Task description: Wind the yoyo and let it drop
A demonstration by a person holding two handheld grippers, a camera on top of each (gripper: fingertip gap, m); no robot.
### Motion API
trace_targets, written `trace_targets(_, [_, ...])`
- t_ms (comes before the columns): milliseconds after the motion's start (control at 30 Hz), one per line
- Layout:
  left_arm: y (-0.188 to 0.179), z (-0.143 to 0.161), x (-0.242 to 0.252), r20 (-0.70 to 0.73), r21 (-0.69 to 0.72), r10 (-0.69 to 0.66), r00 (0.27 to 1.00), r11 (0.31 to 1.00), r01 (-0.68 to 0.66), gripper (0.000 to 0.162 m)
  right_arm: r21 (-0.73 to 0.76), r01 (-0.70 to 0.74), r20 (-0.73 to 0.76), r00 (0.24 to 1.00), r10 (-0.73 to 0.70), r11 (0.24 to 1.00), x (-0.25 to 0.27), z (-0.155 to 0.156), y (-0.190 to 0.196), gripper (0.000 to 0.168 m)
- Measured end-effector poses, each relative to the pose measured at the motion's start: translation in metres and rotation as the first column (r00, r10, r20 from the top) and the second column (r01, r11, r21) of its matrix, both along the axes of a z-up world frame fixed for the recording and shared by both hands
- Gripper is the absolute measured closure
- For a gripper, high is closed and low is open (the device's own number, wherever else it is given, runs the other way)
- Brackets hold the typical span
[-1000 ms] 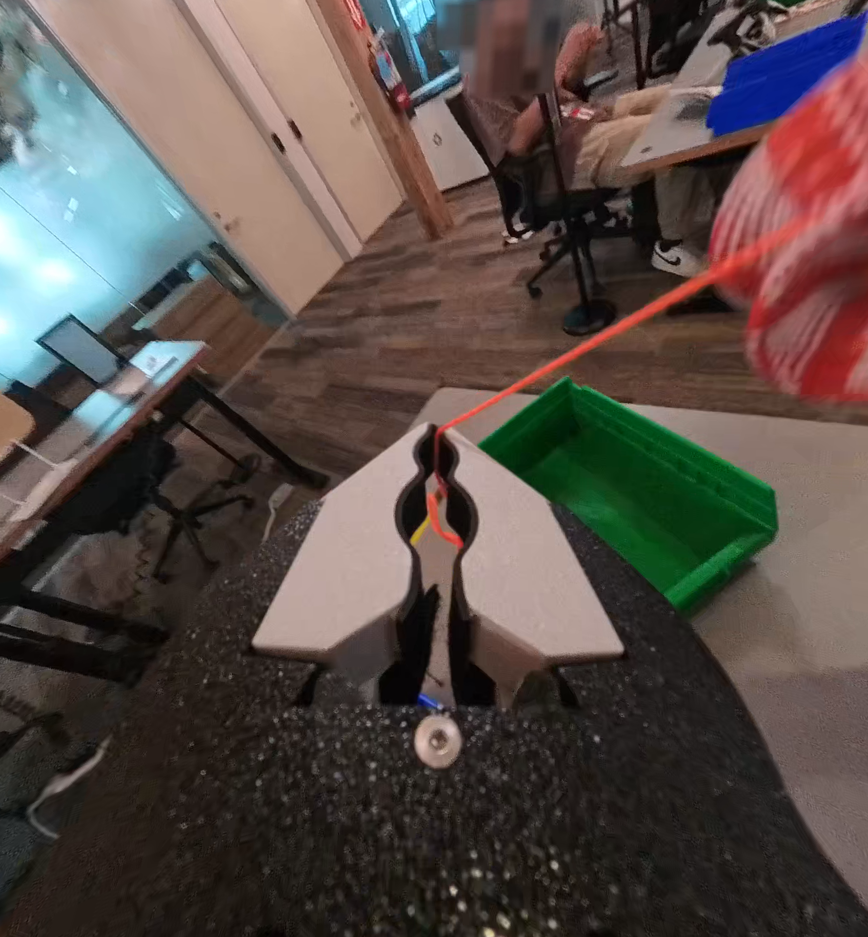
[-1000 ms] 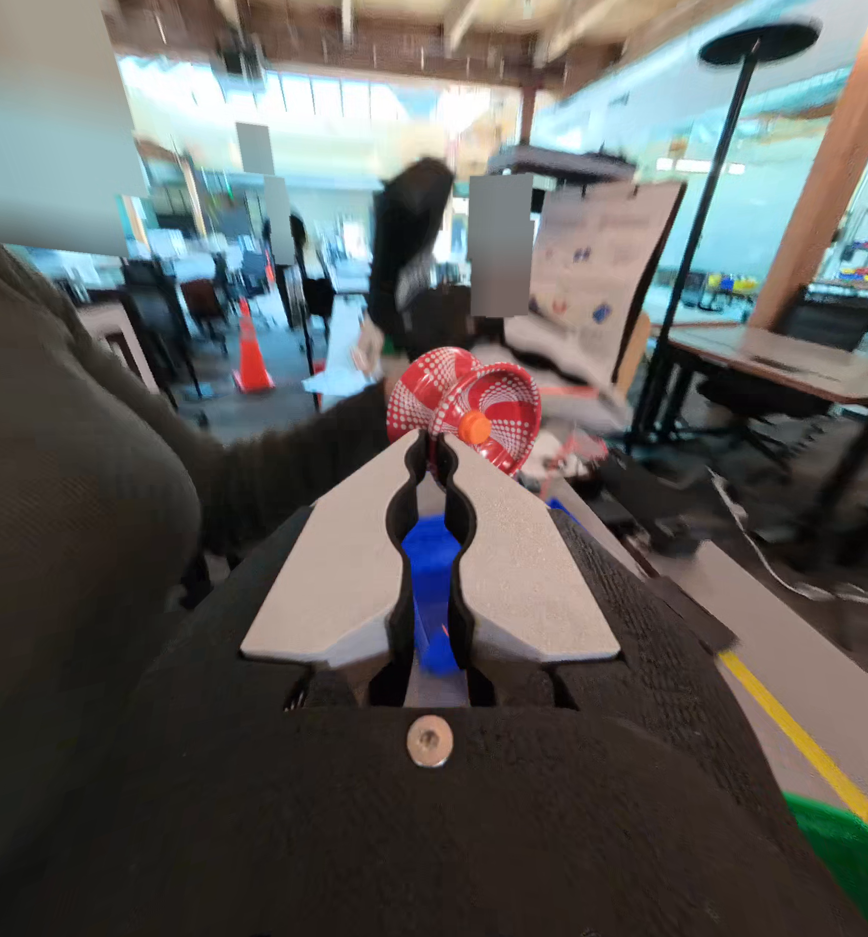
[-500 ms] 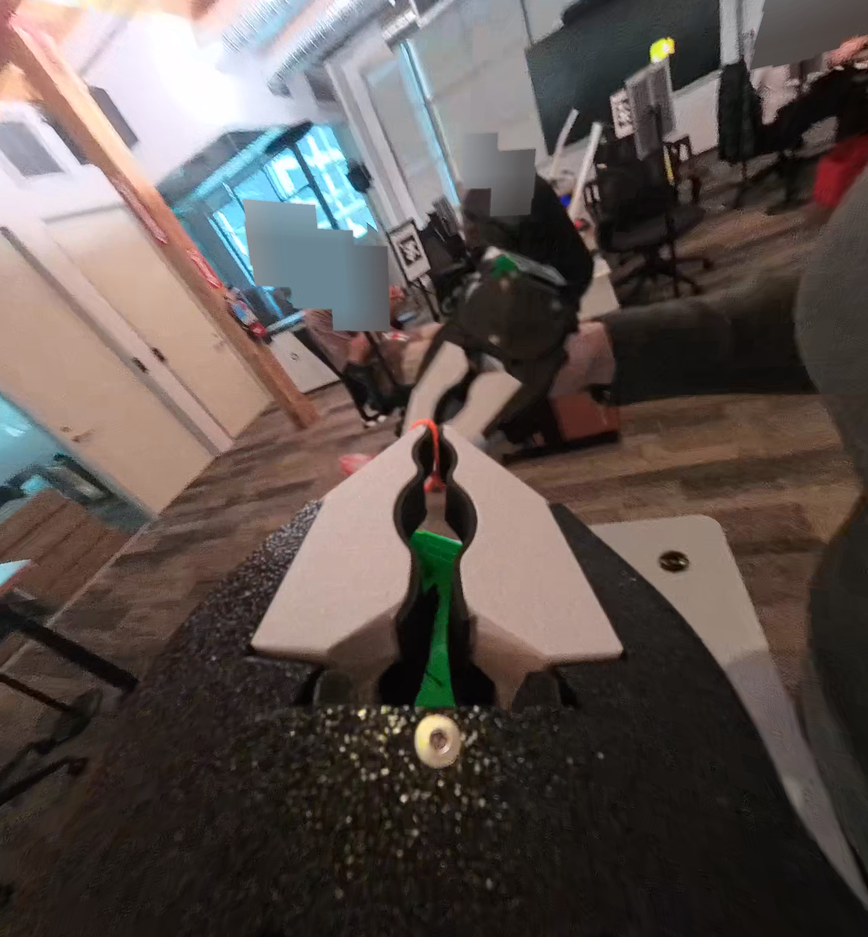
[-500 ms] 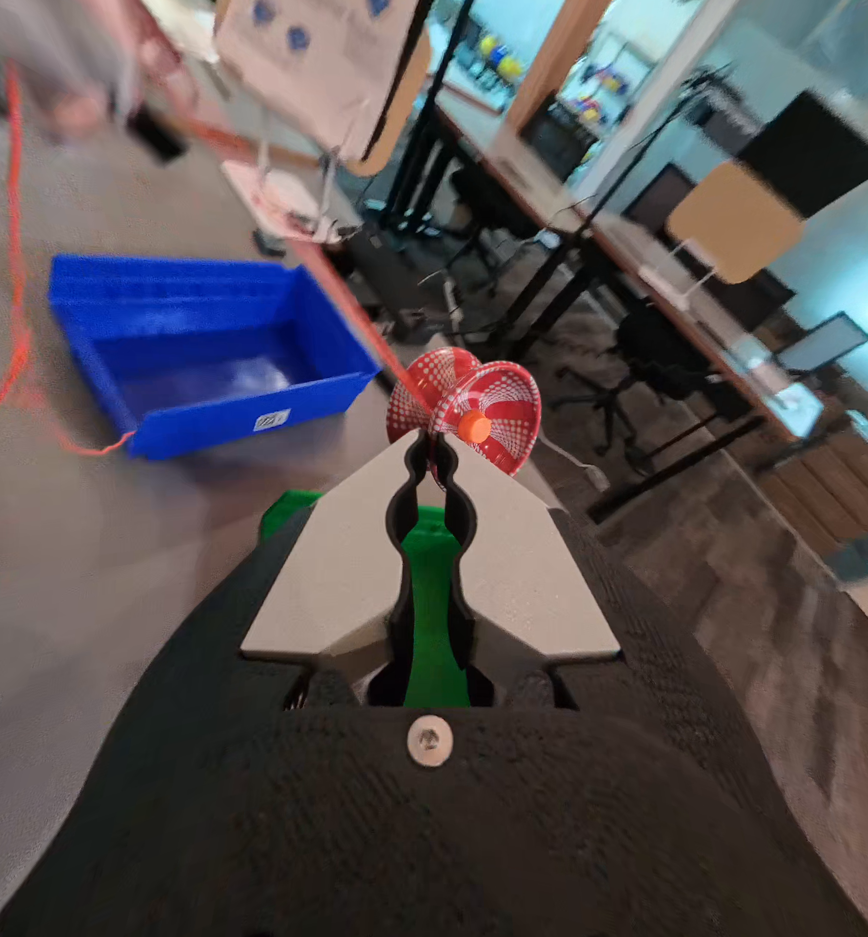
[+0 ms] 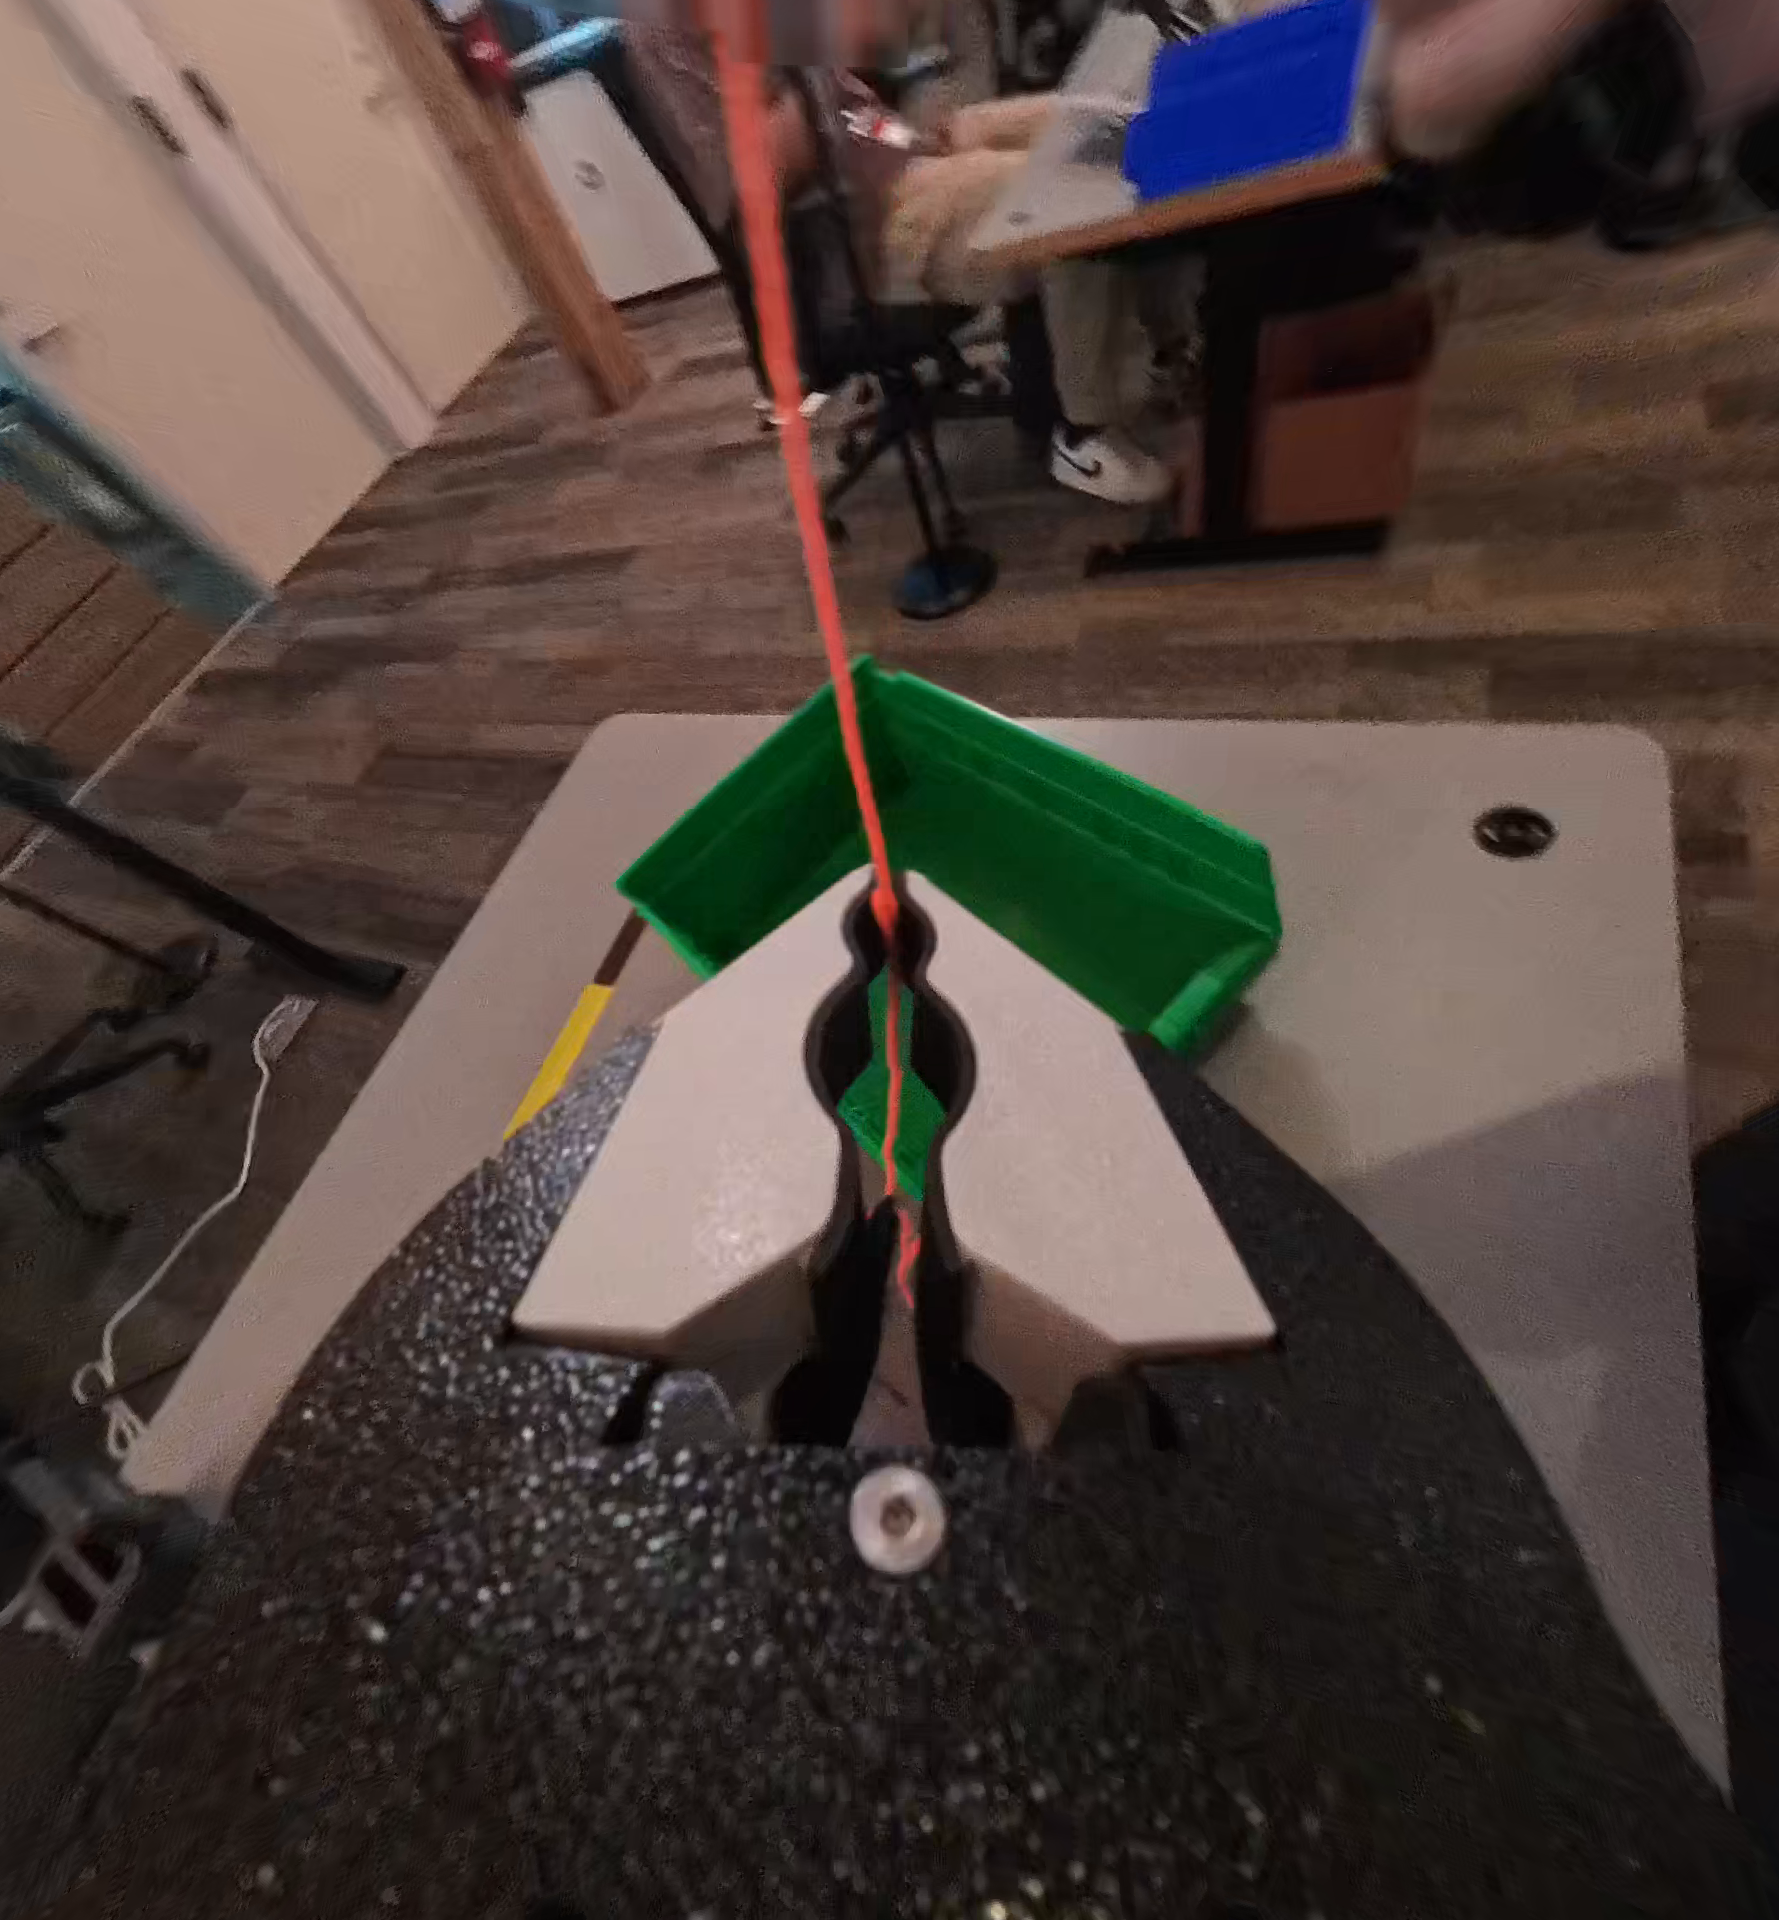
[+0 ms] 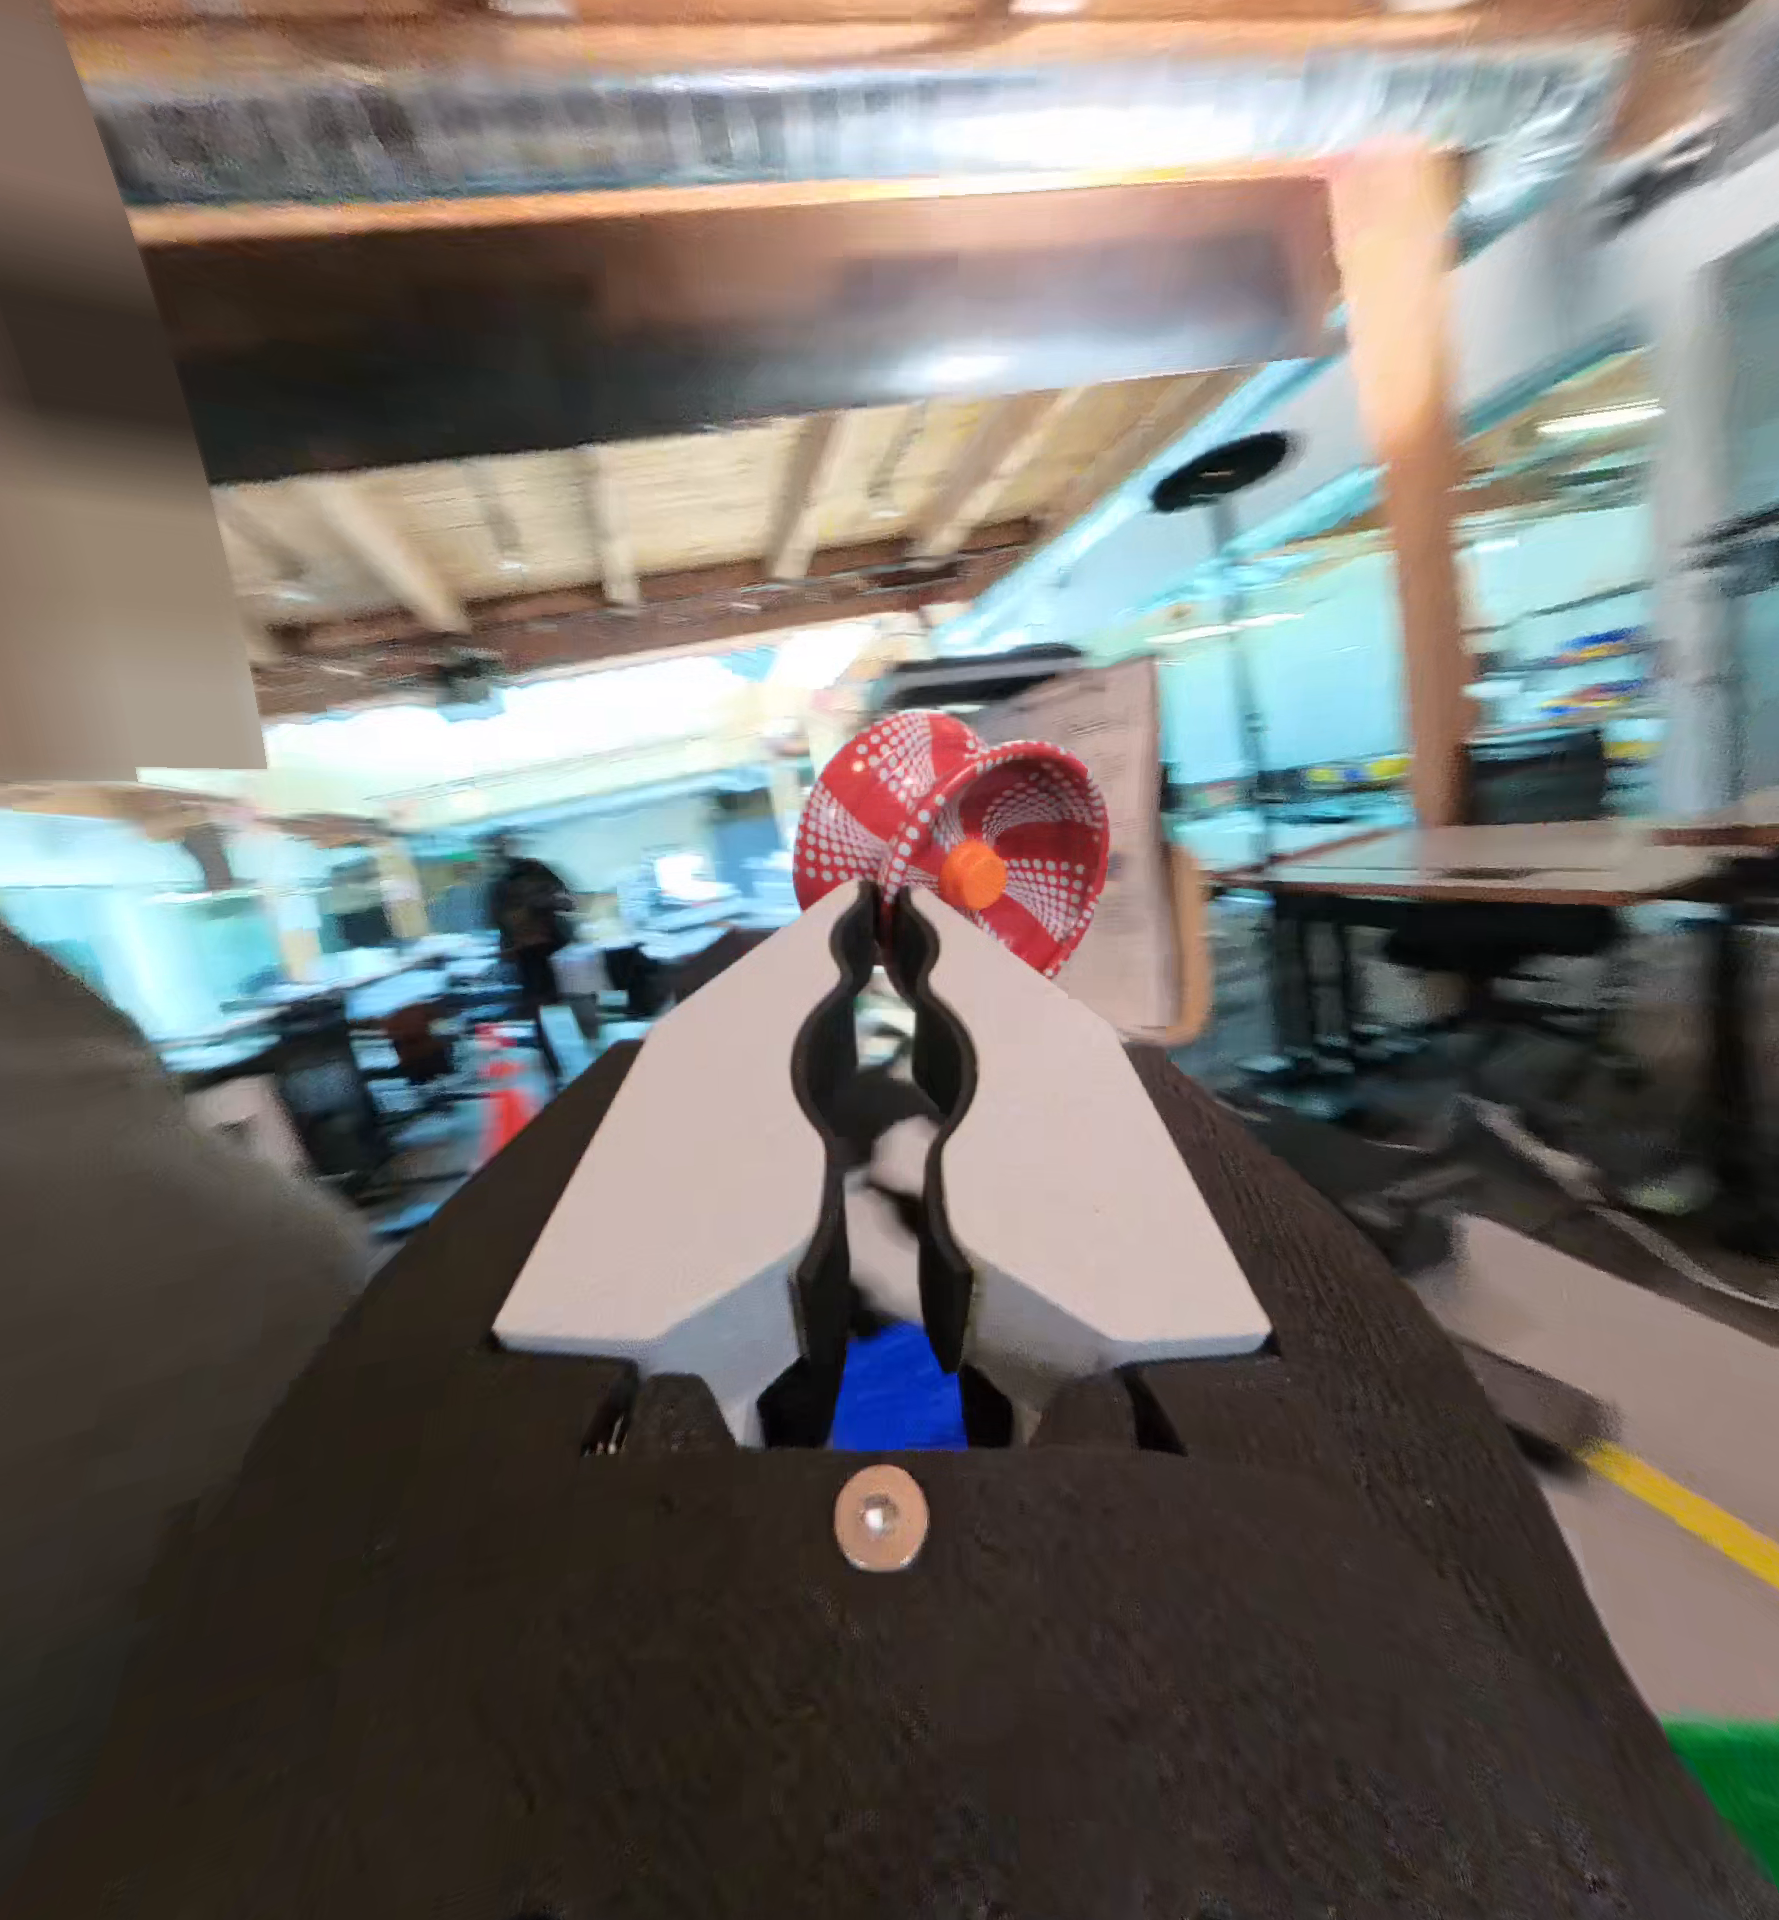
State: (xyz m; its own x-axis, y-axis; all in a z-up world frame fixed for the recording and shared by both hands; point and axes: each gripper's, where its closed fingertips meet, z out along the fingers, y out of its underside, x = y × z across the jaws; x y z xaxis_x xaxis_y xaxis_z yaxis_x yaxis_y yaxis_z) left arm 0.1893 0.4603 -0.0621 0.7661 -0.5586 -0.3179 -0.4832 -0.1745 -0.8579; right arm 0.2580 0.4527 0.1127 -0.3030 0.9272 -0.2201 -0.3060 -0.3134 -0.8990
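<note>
Both grippers are clamped: my left gripper (image 5: 890, 904) pinches the orange string (image 5: 812, 488) above the table's far edge, my right gripper (image 6: 883, 904) grips the red yoyo (image 6: 952, 852) aloft, so I should wind under steady tension.

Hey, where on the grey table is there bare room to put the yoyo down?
Bare tabletop lies right of the green bin, out to the round hole. A narrower strip runs left of the bin, by the yellow tape. The bin crowds the middle.
</note>
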Motion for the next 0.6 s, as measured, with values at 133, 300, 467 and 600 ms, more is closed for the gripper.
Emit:
trace_targets(133, [-0.038, -0.008, 0.056, -0.314, 0.049, -0.225, 0.922, 0.966, 0.253, 0.162, 0.299, 0.345, 0.197, 0.890, -0.412, 0.890, -0.008, -0.035, 0.061, 0.168])
trace_targets(300, [-0.062, 0.085, 0.070, -0.289, 0.317, -0.217, 0.932, 0.897, 0.307, 0.162, 0.596, 0.259, 0.387, 0.736, -0.555, 0.760, -0.010, -0.109, 0.091, 0.168])
trace_targets(467, [-0.032, 0.148, -0.004, -0.224, 0.511, 0.131, 0.966, 0.860, 0.002, 0.162, 0.638, -0.096, 0.555, 0.745, -0.370, 0.764, -0.012, -0.156, 0.036, 0.167])
trace_targets(600, [0.000, 0.131, -0.068, -0.135, 0.445, 0.341, 0.930, 0.860, -0.251, 0.162, 0.427, -0.406, 0.578, 0.809, 0.101, 0.808, -0.001, -0.141, -0.046, 0.167])
